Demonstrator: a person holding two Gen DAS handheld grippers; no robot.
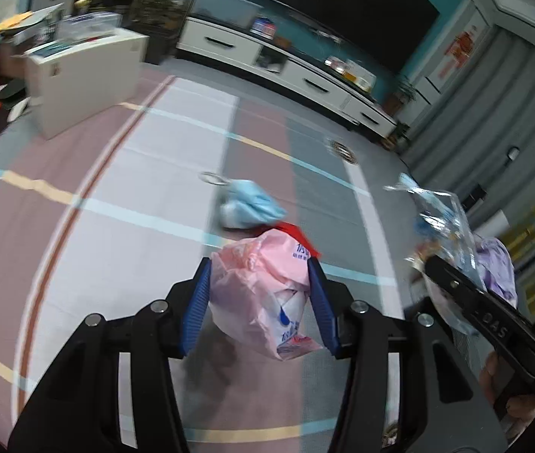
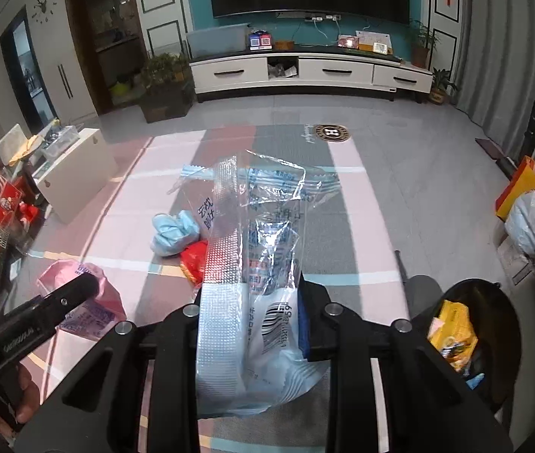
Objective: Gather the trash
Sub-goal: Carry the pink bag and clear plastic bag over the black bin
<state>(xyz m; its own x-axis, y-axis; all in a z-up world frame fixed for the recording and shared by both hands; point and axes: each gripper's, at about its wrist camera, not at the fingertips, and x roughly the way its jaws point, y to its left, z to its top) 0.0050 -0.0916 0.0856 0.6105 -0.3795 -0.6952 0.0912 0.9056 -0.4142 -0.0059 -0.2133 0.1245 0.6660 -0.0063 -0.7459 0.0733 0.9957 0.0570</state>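
Pink plastic bag (image 1: 263, 294) crumpled, lifted off the rug. Clear printed wrapper (image 2: 252, 264) upright, also lifted. Blue crumpled wad (image 2: 173, 234) and red scrap (image 2: 196, 258) touching, on the rug.

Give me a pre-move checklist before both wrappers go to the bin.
1. Left gripper clamped on pink wrapper: ok, pads press both sides.
2. Right gripper clamped on clear wrapper: ok.
3. Bin open and in sight: ok, at the lower right, some trash already inside.
4. Room in the bin for both wrappers: cannot tell.
5. Rug cleared of trash: not ok, blue wad and red scrap remain.
6. Clear wrapper hanging free of the pink one: ok, they are apart.
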